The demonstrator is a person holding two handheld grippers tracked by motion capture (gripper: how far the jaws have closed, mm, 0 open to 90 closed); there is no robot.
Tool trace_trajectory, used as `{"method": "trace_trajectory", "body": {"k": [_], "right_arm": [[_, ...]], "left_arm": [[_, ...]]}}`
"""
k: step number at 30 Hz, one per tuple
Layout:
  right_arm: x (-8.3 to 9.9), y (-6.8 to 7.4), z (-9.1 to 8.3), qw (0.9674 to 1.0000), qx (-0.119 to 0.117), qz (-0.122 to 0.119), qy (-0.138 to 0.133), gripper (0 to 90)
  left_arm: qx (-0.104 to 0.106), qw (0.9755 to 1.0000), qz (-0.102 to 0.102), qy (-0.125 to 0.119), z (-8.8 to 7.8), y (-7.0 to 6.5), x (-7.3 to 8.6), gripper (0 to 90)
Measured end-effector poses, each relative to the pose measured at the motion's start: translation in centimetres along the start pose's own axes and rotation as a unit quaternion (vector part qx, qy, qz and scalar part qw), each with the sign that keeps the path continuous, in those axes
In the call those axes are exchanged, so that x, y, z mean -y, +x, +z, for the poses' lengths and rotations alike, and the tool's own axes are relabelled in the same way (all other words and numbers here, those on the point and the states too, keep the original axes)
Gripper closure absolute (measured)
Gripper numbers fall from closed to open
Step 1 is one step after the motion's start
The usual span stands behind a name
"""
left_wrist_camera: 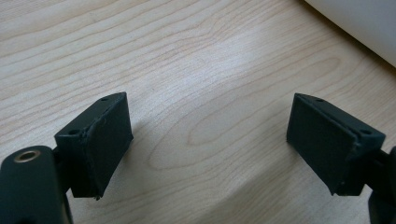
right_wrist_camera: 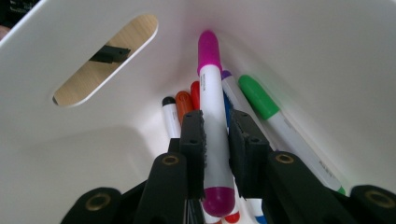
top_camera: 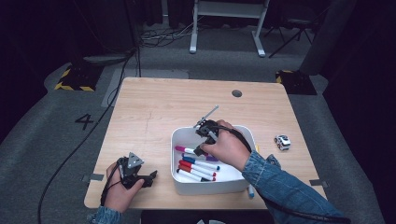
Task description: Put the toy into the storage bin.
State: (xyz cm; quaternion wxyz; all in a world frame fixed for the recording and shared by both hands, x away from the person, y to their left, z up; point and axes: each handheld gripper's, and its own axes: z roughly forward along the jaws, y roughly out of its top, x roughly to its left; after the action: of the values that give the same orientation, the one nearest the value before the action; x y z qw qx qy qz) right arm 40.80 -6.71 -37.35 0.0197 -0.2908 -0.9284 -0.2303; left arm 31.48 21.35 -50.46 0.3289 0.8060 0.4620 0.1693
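Bin (top_camera: 184,135) of white plastic holds the right gripper (top_camera: 201,148), seemingly tipped down onto a magenta marker (top_camera: 185,150) in the blurry high view. Left gripper (left_wrist_camera: 210,144) view: jaws wide apart, bare table (left_wrist_camera: 187,60) between them. Right gripper view: pads (right_wrist_camera: 194,140) clamp the magenta marker, green marker (right_wrist_camera: 261,100) just beside.

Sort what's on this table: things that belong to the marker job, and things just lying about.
Job:
right gripper, shut on the magenta marker
white bin
other markers in the bin

Lying about:
toy car
marker outside the bin
left gripper, open, idle
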Motion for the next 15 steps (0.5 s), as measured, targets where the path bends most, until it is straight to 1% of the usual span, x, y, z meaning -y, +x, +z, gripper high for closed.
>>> {"method": "trace_trajectory", "body": {"k": [2,3,4,5,7,8,10,12,15], "right_arm": [[-0.2,0.1,0.3,1.0000,0.000,-0.003,-0.005,76.4],[-0.3,0.0,0.4,1.0000,0.004,-0.006,-0.003,76.4],[-0.4,0.0,0.6,0.9999,0.007,-0.015,-0.002,76.5],[-0.5,0.0,0.8,0.9999,0.007,-0.014,0.001,76.5],[-0.7,-0.1,1.2,0.9996,0.015,-0.023,0.005,76.5],[-0.9,0.1,1.4,0.9998,0.014,-0.016,0.005,76.5],[-1.1,0.0,1.8,0.9991,0.025,-0.032,0.010,76.5],[-1.2,0.1,2.2,0.9988,0.029,-0.035,0.016,76.5],[-1.3,0.1,2.2,0.9988,0.027,-0.033,0.022,76.4]], "left_arm": [[0.000,1.0000,0.000,0.000,0.0,0.0,0.0,14.3],[0.000,1.0000,0.000,0.000,0.0,0.0,0.0,14.3],[0.000,1.0000,0.000,0.000,0.0,0.0,0.0,14.3],[-0.001,1.0000,0.002,0.000,0.0,0.0,0.0,14.3],[0.000,1.0000,0.002,0.000,0.0,0.0,0.0,14.3],[0.001,1.0000,0.000,0.000,0.0,0.0,0.0,14.3],[0.000,1.0000,0.000,0.000,0.0,0.0,0.0,14.3],[0.002,1.0000,0.000,0.000,0.0,0.0,0.0,14.3],[0.004,1.0000,-0.004,0.000,0.0,0.0,0.0,14.3]]}}
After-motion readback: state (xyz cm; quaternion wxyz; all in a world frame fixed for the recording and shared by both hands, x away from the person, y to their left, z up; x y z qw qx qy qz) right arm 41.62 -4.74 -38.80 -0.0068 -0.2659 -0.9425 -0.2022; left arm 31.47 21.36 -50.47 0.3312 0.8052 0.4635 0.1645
